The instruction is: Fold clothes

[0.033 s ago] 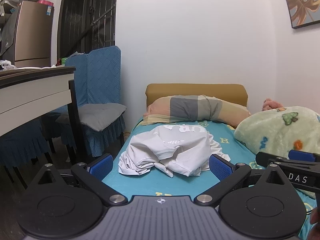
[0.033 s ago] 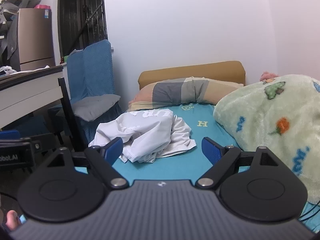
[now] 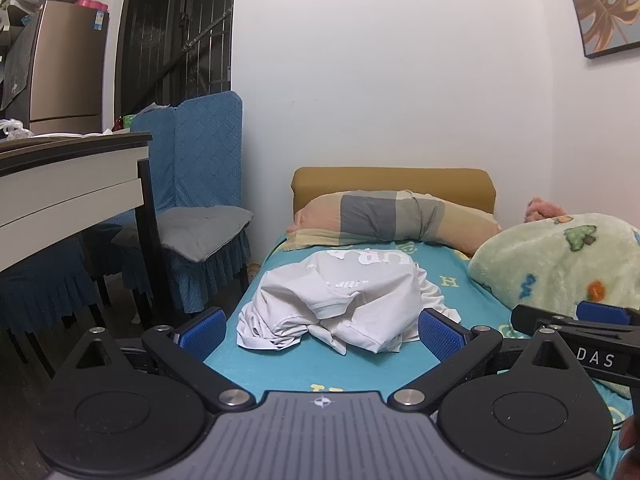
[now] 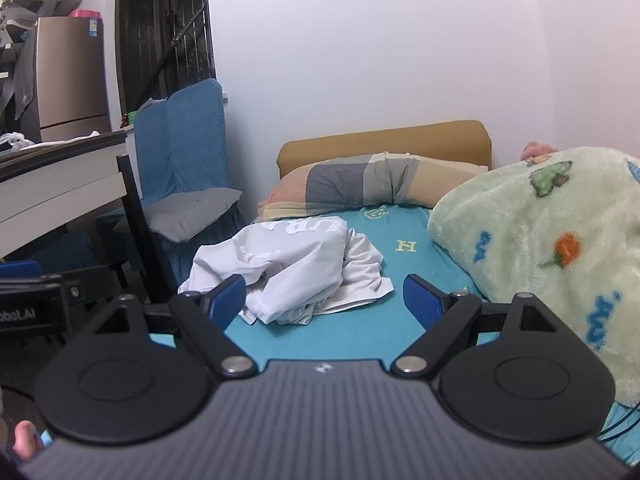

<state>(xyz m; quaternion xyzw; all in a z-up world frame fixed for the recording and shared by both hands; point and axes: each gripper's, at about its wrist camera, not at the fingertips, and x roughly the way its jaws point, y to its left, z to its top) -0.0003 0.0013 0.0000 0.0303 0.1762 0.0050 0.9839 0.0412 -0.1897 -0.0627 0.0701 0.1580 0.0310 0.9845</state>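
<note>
A crumpled white T-shirt (image 3: 340,296) with white lettering lies in a heap on the teal bed sheet (image 3: 280,368), near the bed's left edge. My left gripper (image 3: 320,332) hovers short of the heap, open, with nothing between its blue pads (image 3: 202,330). In the right wrist view the same T-shirt (image 4: 288,264) lies ahead and slightly left. My right gripper (image 4: 326,302) is also open and empty, held above the sheet (image 4: 360,332). Each gripper shows at the edge of the other's view: the right gripper (image 3: 580,332) and the left gripper (image 4: 24,300).
A checked pillow (image 3: 392,216) rests against the tan headboard (image 3: 392,178). A fluffy green blanket (image 3: 560,264) is piled on the bed's right side. Left of the bed stand a blue-covered chair (image 3: 200,200) with a grey cushion and a table (image 3: 68,184).
</note>
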